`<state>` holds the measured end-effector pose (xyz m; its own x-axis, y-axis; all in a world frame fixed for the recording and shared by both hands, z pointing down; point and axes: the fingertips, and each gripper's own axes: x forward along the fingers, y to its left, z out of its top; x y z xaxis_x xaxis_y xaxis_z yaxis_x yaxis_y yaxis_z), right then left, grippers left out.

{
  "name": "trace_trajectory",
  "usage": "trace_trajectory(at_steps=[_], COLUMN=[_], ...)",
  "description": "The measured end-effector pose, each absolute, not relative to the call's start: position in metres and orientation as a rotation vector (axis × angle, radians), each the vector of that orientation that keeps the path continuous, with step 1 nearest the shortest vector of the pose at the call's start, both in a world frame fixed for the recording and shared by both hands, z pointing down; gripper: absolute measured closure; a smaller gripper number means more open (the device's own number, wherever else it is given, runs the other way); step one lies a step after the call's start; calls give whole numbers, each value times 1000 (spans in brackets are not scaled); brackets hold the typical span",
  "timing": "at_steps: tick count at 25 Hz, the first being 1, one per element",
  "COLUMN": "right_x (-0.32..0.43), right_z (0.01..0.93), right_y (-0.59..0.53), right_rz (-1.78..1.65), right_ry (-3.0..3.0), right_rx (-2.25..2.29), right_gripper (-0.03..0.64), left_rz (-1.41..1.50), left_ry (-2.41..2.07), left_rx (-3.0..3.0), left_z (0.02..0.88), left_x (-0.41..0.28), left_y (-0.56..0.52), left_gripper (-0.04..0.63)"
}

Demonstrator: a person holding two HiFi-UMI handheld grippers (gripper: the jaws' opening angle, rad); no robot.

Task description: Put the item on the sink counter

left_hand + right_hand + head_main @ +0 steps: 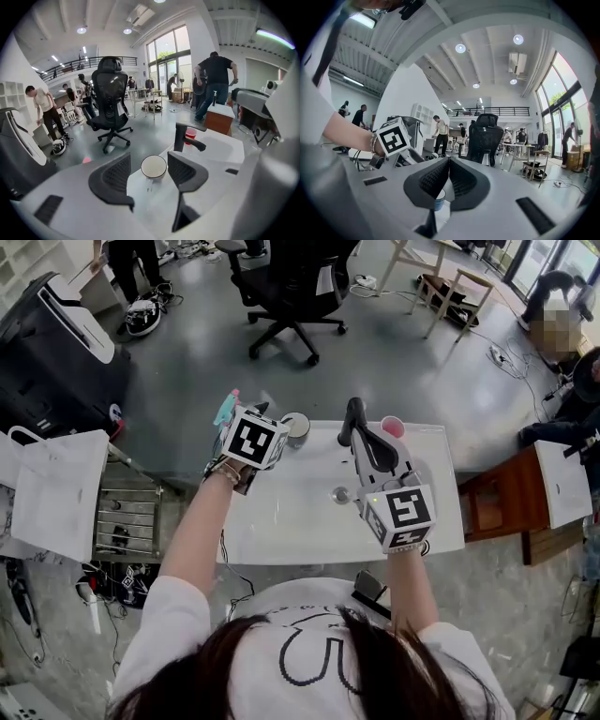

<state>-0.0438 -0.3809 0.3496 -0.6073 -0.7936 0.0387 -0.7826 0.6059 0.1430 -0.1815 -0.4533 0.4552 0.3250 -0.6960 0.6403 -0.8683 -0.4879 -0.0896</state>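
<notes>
A white cup with a dark rim (297, 428) stands on the white sink counter (441, 521), at its back edge left of the black faucet (352, 414). My left gripper (277, 427) is right at that cup; in the left gripper view the cup (153, 167) stands just past the open fingertips of the left gripper (149, 161), and the pads do not touch it. My right gripper (368, 442) hovers over the basin near the faucet, its jaws closed together on nothing (448, 169). The cup (439, 199) peeks out below them.
A red cup (393, 427) stands right of the faucet (183, 137). The basin drain (340, 494) lies under my right arm. A black office chair (291, 287) stands beyond the counter. A metal rack (127, 517) and a white box (56, 488) are at the left, a wooden table (506, 498) at the right.
</notes>
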Motion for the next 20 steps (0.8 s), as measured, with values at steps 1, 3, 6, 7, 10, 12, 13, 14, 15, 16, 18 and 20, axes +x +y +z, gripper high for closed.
trace_trajectory(at_steps=[1,3,6,7,10,12,13,14,15,16,18,20], right_x=[-45,-47,-52,-54,-62,-65,-66,-67,-67,-68,-70,-73], right_z=[347,341,334,331,325,320,317,315,312,310,307,305], right_y=[-377,-369,-356,-351,-338,-330,-326,-323,-319,-316,-310,-305], right_rz=[-175,-188,-211,-220,-250,-268,-274,-279,-283,-286,-291,-299], right_ry=[-2726,-2728,-2728,-2727,-2721,-2717,-2716,-2715,-2714,-2712,-2709,-2707], right_rx=[1349,1360,1371,1374,1382,1387,1391,1396,1403,1412,1426,1431], right_gripper=[589,590,589,589,589,589,589,589,589,590,589,589], left_rz=[895,851,783,759,687,633,603,572,543,517,469,414], left_ry=[-1425,-1451,-1497,-1516,-1580,-1616,-1634,-1655,-1679,-1707,-1758,-1795], left_rx=[2335,2354,2393,2412,2464,2493,2510,2526,2541,2552,2568,2576], left_z=[451,440,423,416,397,385,379,373,367,362,355,349], left_x=[-183,-187,-194,-197,-207,-213,-215,-218,-220,-224,-231,-237], left_y=[-448,-438,-421,-415,-399,-388,-382,-377,-372,-367,-357,-347], left_gripper=[345,345,347,361,401,427,442,454,472,492,527,563])
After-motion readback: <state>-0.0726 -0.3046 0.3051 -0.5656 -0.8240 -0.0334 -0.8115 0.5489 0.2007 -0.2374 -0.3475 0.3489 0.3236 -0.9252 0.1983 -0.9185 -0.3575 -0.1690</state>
